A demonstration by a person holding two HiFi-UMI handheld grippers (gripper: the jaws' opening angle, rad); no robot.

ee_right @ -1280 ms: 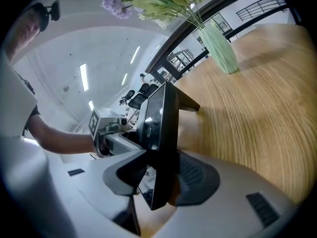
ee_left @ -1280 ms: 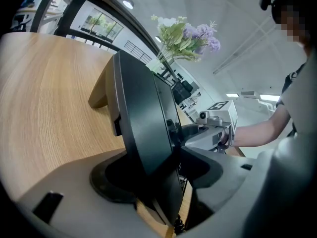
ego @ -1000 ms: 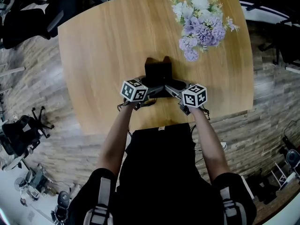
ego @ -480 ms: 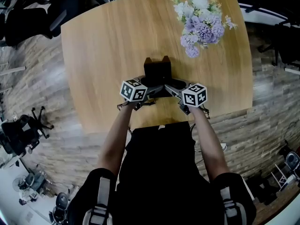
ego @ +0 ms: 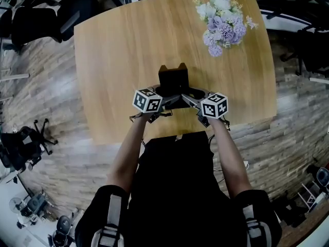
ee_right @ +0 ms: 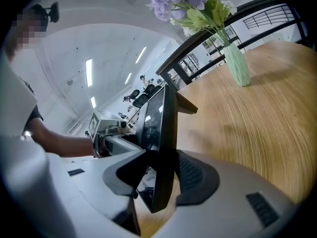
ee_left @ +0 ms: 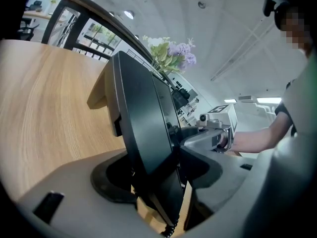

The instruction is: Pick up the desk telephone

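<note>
Telephone hold inspected: my left gripper (ee_left: pixel 151 175) was clamped on the left edge of the desk telephone (ego: pixel 172 77), and my right gripper (ee_right: pixel 161 175) on its right edge. The set stood near the front of the bench (ego: pixel 118 50), just ahead of me. I judged the opposed hold was meant to share the weight and prevent twisting on the lift. Whether it had cleared the surface I could not tell. Count: one telephone, two grippers, one vase of flowers (ego: pixel 222 19) well apart at the far right corner.

Soft indoor light; edges bend fisheye-style, corners dark, foreground seemingly blurred.
</note>
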